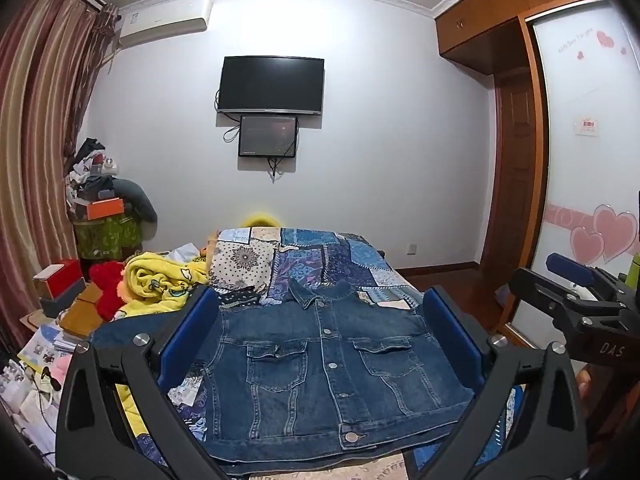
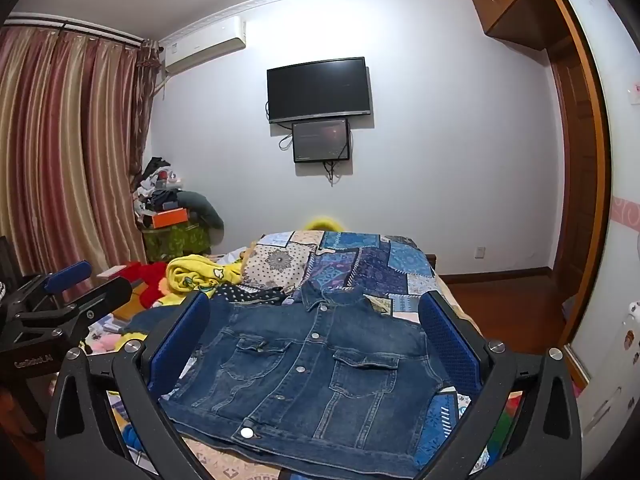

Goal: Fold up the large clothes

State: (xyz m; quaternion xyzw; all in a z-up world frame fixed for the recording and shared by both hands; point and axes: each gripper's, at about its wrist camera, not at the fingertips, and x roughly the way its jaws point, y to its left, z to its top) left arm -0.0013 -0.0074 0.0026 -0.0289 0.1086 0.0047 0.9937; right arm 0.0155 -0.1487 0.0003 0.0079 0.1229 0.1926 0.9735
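On the patchwork quilt (image 1: 256, 258), left to right: a yellow blanket (image 1: 160, 284) bunched at the left edge; the denim jacket (image 1: 320, 360) lay flat at centre, buttoned, front up. Left gripper (image 1: 320, 340) and right gripper (image 2: 316, 344) hovered above it, jaws fully spread, holding nothing. Risk, as judged: stiff denim could slip from a shallow pinch, or the quilt could be caught with it.

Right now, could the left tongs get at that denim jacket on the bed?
Probably yes. The left tongs stand wide open, pointing at the denim jacket, which lies flat on the patchwork quilt with nothing between them.
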